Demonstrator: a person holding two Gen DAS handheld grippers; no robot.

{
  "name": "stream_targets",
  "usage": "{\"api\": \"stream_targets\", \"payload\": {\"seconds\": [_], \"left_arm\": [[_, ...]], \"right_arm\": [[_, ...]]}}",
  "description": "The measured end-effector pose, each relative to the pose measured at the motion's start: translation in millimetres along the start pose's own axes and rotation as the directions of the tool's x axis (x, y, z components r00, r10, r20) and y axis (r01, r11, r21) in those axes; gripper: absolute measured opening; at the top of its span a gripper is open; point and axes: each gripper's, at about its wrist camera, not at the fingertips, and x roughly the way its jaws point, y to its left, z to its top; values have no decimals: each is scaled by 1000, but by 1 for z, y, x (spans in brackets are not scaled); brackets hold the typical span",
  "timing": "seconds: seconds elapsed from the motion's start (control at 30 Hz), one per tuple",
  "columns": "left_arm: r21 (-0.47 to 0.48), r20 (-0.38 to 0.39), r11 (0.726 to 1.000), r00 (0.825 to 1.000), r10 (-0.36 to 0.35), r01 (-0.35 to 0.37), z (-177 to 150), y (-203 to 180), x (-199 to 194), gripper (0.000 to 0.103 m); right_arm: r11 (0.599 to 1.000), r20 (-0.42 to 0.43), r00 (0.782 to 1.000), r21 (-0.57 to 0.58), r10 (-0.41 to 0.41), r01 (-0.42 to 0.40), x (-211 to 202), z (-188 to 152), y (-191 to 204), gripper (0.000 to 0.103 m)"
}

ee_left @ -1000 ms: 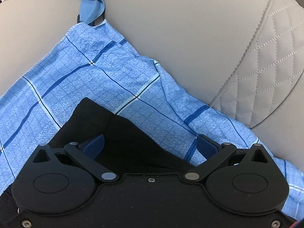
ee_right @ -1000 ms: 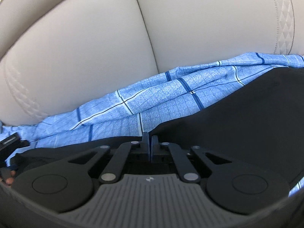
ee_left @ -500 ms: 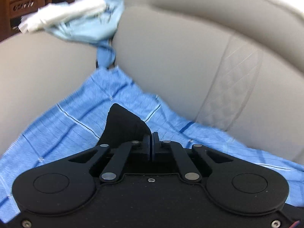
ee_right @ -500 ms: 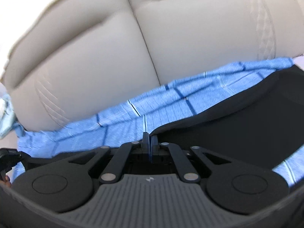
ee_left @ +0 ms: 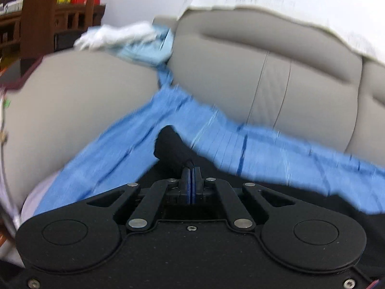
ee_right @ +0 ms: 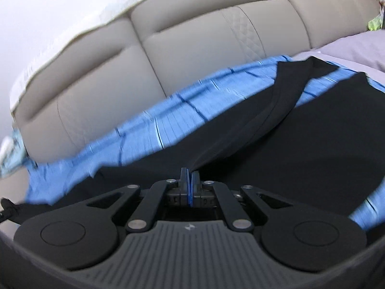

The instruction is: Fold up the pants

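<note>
We pinch the black pants (ee_right: 276, 130) in both tongs, left (ee_left: 191, 168) and right (ee_right: 190, 172), over the blue cloth (ee_right: 168, 122).

Blue checked cloth (ee_left: 216, 130) — motion-blurred, its pattern smeared.

support: beige sofa (ee_left: 79, 110) | directly on it: blue checked cloth (ee_right: 168, 125) | on cloth: black pants (ee_right: 312, 149)

Pants (ee_right: 300, 144) lie on cloth (ee_right: 149, 134) before sofa backrest (ee_right: 192, 48).
</note>
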Motion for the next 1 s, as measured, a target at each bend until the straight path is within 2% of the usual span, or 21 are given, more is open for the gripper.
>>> {"api": "stream_targets", "payload": {"seconds": [0.1, 0.27, 0.47, 0.7, 0.73, 0.8, 0.83, 0.87, 0.9, 0.93, 1.0], "left_arm": [[-43, -44, 999, 999, 14, -16, -21, 20, -8, 2], [-56, -72, 998, 997, 25, -30, -42, 43, -16, 2], [-22, -78, 997, 995, 67, -69, -57, 50, -16, 2], [-4, -144, 995, 985, 100, -102, -65, 58, 2, 4], [-4, -148, 994, 984, 104, -105, -65, 59, 2, 7], [6, -142, 993, 983, 118, -118, -63, 60, 0, 17], [12, -130, 992, 983, 129, -128, -61, 61, -4, 20], [17, -111, 990, 984, 139, -138, -60, 62, -9, 29], [22, -89, 989, 985, 150, -149, -57, 62, -14, 36], [28, -57, 987, 985, 162, -161, -55, 62, -20, 38], [41, 12, 984, 985, 171, -172, -47, 61, -31, 38]], "right_arm": [[999, -18, 999, -16, -39, 38, -15, -14, -4, 2], [995, -49, 997, -70, -67, 63, -29, -31, -5, 3], [987, -115, 988, -137, -101, 85, -37, -59, 1, 2], [970, -187, 973, -225, -134, 91, -31, -90, 5, 5], [969, -202, 970, -231, -136, 88, -29, -92, 5, 7], [965, -229, 965, -251, -132, 72, -30, -92, 7, 24], [963, -229, 965, -262, -127, 64, -34, -90, 10, 42], [959, -227, 967, -281, -112, 45, -39, -87, 14, 54], [955, -220, 971, -296, -93, 24, -45, -83, 19, 62], [950, -200, 977, -313, -78, 11, -51, -78, 24, 71], [933, -153, 987, -359, -41, -17, -57, -65, 39, 73]]}}
